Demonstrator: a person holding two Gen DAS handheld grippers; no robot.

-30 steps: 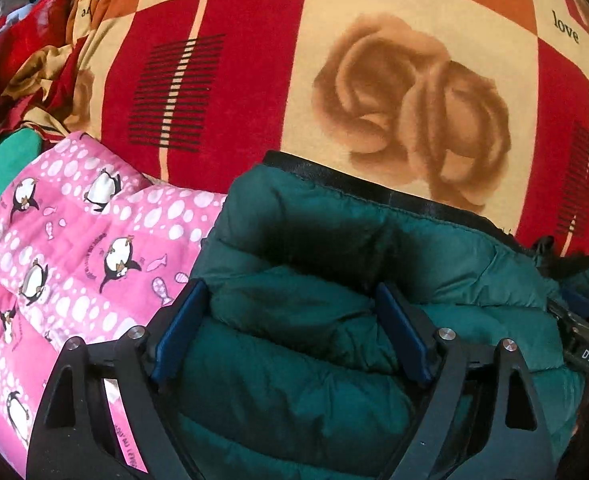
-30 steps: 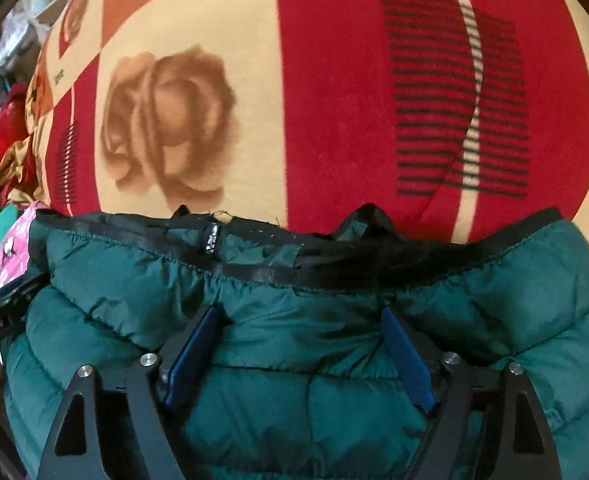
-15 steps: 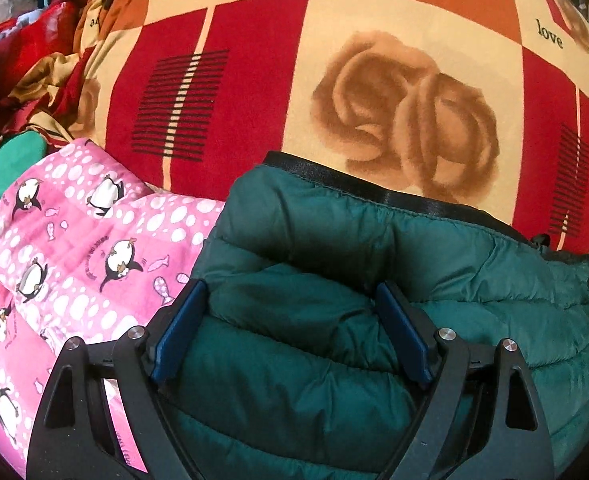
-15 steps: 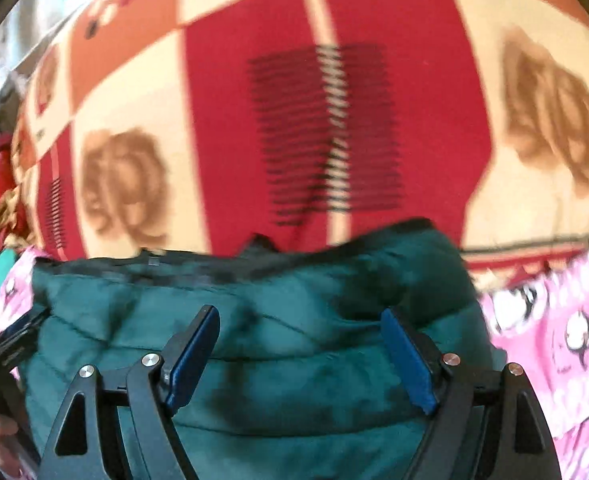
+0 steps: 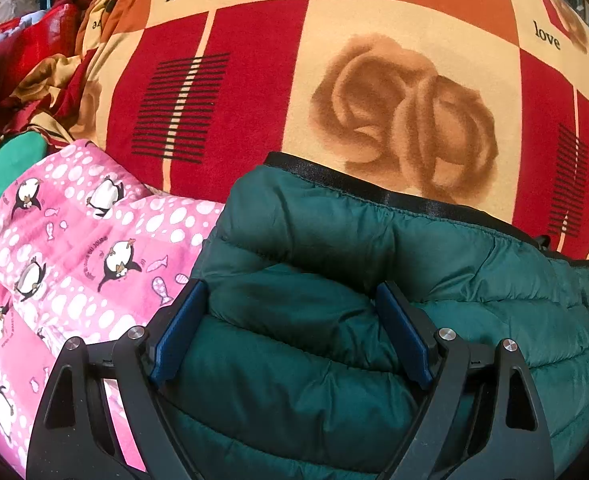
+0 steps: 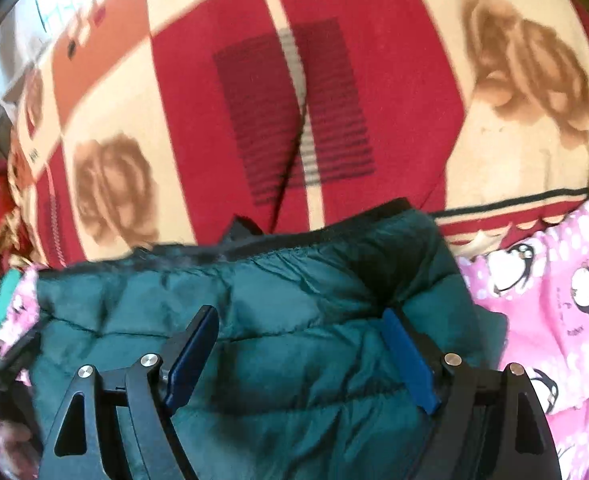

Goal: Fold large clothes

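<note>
Green quilted puffer jacket [image 5: 374, 272], folded and black-trimmed, bulges between both grippers' wide-spread jaws without being pinched.

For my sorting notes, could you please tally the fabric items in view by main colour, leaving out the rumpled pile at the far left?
Dark green: 1, the puffer jacket
Pink: 1, the penguin-print quilted piece
Red, cream and orange: 1, the rose-patterned blanket
Bright green: 1, a cloth at the left edge
Total: 4
</note>
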